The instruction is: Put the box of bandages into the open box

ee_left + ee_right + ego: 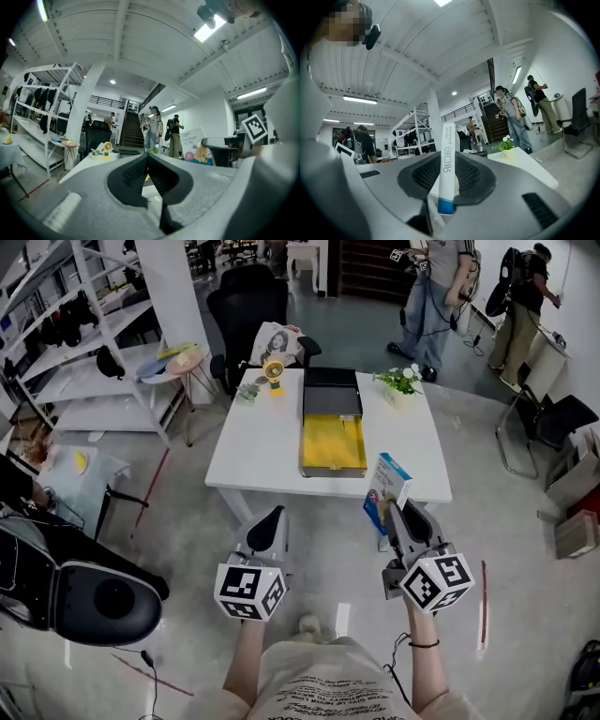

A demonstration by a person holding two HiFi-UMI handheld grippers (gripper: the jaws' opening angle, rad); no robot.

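Note:
The open box (333, 442), with a yellow inside and a raised black lid, lies on the white table (253, 442). My right gripper (397, 513) is shut on the blue-and-white box of bandages (385, 489), holding it upright just off the table's front right corner. In the right gripper view the box of bandages (447, 164) stands edge-on between the pads. In the left gripper view the same box of bandages (198, 147) shows at the right. My left gripper (269, 523) hovers in front of the table's near edge, jaws together and empty.
On the table stand a potted white flower (403, 381), a small yellow fan (273, 374) and a tiny plant (248, 390). A black office chair (248, 306) sits behind it, white shelving (84, 352) at the left. People (436, 296) stand at the back right.

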